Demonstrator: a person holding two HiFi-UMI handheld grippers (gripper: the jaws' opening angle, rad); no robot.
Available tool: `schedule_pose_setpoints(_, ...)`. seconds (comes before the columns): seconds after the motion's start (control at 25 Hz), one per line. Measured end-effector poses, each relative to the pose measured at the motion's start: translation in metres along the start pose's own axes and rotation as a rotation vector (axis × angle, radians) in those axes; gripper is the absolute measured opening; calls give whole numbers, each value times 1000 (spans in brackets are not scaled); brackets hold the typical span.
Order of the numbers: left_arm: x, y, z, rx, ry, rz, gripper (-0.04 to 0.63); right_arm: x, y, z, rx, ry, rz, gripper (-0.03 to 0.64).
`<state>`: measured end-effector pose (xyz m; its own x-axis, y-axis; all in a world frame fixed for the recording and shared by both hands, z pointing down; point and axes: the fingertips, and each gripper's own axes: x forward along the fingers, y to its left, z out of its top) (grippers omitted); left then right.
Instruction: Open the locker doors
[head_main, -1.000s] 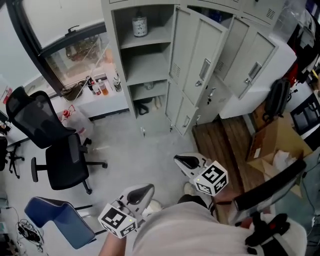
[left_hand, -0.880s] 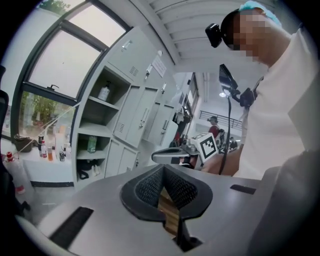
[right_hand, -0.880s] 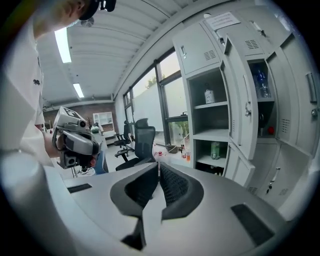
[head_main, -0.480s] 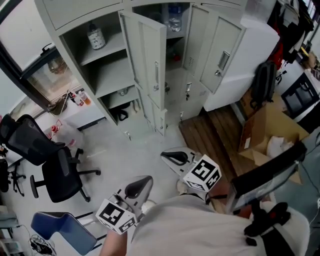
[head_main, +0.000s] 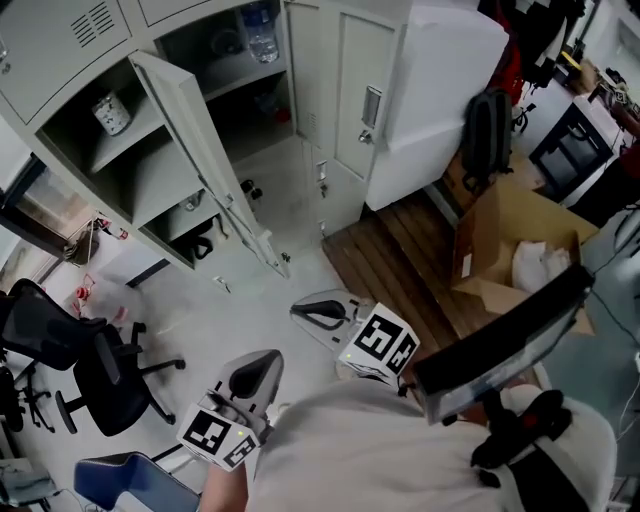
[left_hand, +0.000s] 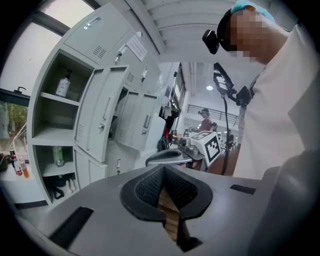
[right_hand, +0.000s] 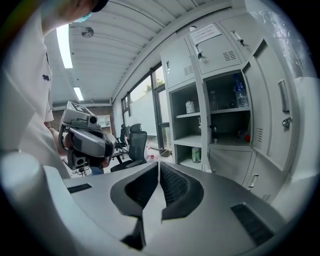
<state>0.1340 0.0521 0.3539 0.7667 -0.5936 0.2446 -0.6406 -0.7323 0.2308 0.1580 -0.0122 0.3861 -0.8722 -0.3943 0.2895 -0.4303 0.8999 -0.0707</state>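
Lockers (head_main: 190, 150) pale grey all over; brown wood planking (head_main: 390, 250) in front of their right end. Tan cardboard box (head_main: 500, 230) right of the lockers, black office chair (head_main: 100, 370) to their left. Left gripper (head_main: 255, 372) and right gripper (head_main: 322, 315) cubes: black-and-white square markers.

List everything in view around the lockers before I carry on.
lockers: one bank, grey, top of head view, some doors open
water bottle: one, clear, upper open compartment
white bottle: one, white, left shelf
backpack: one, black, by the lockers' right end
box: one, brown cardboard, open, on the floor at right
office chair: one, black, left
blue chair: one, blue, bottom left
left gripper: one, grey, low centre, jaws together, empty
right gripper: one, grey, centre, jaws together, empty
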Motion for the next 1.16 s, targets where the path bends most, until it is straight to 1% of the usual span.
schedule_pose_setpoints(0.36, 45, -1, 13, 21, -4, 4, 9, -27, -35, -9, -4, 9, -20, 23)
schedule_pose_setpoints(0.56, 70, -8, 16, 42, 7, 13, 9, -46, -52, -18, -1, 6, -22, 23)
schedule_pose_setpoints(0.72, 88, -14, 20, 65, 15, 18, 9, -64, -70, -25, 11, -3, -45, 23)
schedule_pose_setpoints(0.92, 113, -9, 24, 91, 28, 41, 9, -86, -113, -43, -3, -4, -133, 24)
schedule_pose_setpoints(1.16, 157, 12, 48, 120, 56, 65, 11, -127, -203, -36, 18, -13, -295, 23)
